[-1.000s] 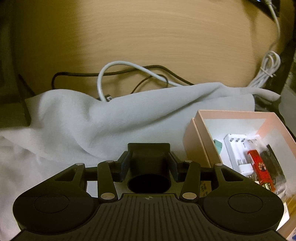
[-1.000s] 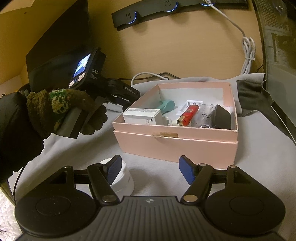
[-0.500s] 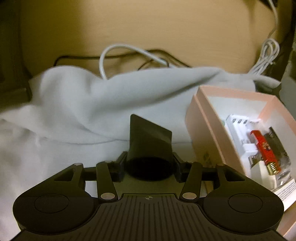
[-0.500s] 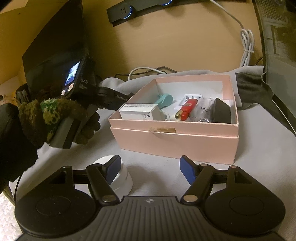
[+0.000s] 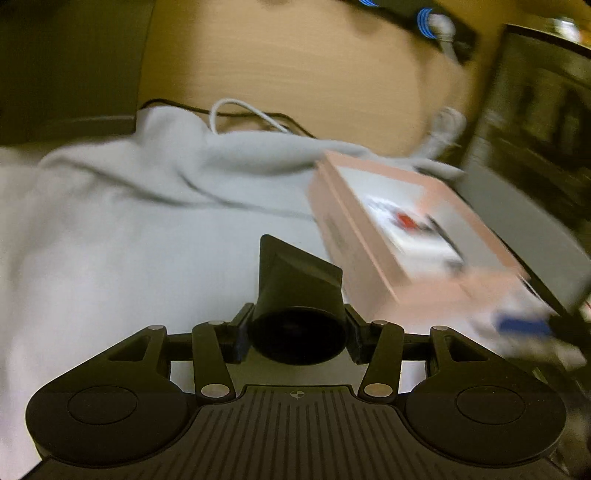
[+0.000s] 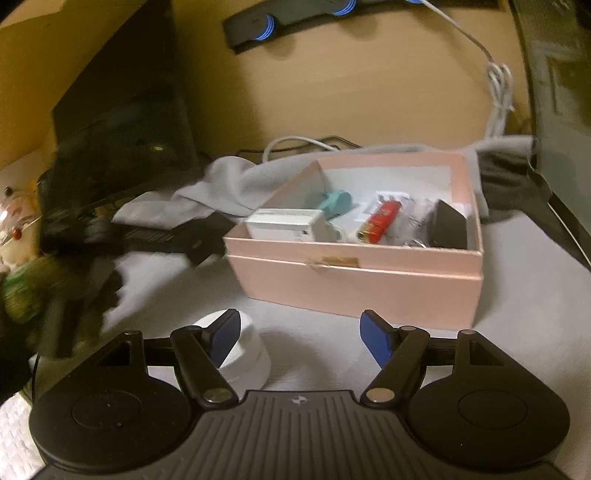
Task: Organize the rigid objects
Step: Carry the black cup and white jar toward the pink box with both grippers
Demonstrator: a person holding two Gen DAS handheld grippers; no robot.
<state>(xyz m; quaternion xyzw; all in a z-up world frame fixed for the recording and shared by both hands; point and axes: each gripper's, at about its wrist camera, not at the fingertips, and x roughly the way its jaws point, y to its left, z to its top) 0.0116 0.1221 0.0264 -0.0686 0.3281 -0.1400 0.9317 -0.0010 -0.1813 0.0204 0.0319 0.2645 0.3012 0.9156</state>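
Observation:
My left gripper (image 5: 297, 325) is shut on a black funnel-shaped piece (image 5: 295, 291) and holds it above the grey cloth (image 5: 129, 240), left of the open pink box (image 5: 354, 236). In the right wrist view the pink box (image 6: 354, 280) holds a white box (image 6: 284, 223), a teal item (image 6: 334, 201), a red lighter (image 6: 380, 221) and a black block (image 6: 448, 223). My right gripper (image 6: 299, 336) is open, in front of the box. A white round cap (image 6: 243, 354) sits on the cloth by its left finger. The left gripper shows blurred at far left (image 6: 159, 236).
A black power strip (image 6: 295, 18) with blue-ringed sockets is on the wooden wall. White and black cables (image 6: 295, 142) lie behind the cloth. A dark panel (image 6: 122, 122) stands at the left and a dark case (image 6: 554, 92) at the right.
My left gripper has swung away from the box and up, with the black piece in it. My right gripper has edged closer to the box and stays open.

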